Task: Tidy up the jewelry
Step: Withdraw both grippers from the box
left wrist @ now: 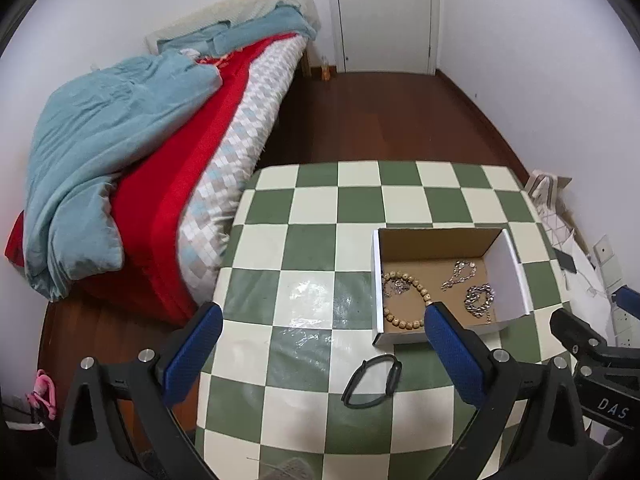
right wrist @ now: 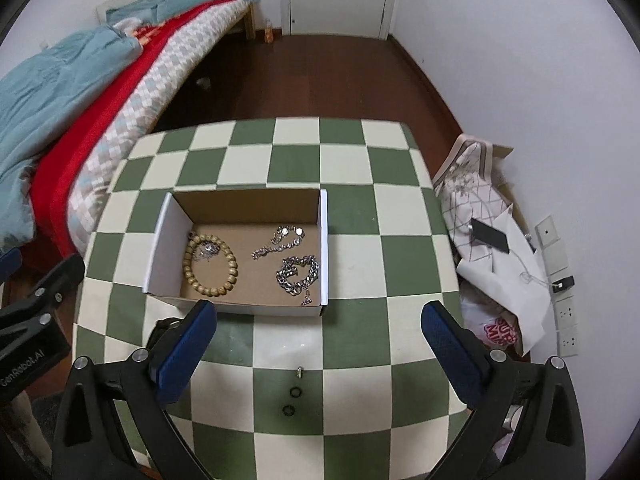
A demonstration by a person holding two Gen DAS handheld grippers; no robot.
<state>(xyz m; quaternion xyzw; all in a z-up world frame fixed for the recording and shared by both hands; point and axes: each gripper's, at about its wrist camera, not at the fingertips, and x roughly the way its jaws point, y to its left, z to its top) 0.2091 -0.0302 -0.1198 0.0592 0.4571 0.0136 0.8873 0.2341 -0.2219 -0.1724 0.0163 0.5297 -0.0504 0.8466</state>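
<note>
An open cardboard box (right wrist: 324, 240) stands on the green-and-cream checked table (right wrist: 352, 208). Inside lie a wooden bead bracelet (right wrist: 232, 268), a thin silver chain (right wrist: 280, 242) and a thick silver chain (right wrist: 298, 274). The box also shows in the left wrist view (left wrist: 516, 276) with the beads (left wrist: 416, 286). A black wristband (left wrist: 374, 380) lies on the table in front of the box, between the fingers of my open, empty left gripper (left wrist: 322, 318). My right gripper (right wrist: 318, 316) is open and empty, just short of the box's near wall. Two small black rings (right wrist: 291, 400) and a small metal piece (right wrist: 299, 371) lie below it.
A bed (left wrist: 168, 168) with red and blue bedding stands left of the table. Bags and papers (right wrist: 492, 248) are piled on the floor at the right by the wall. A white door (left wrist: 384, 16) is at the far end. Clear plastic film (left wrist: 312, 304) lies on the table.
</note>
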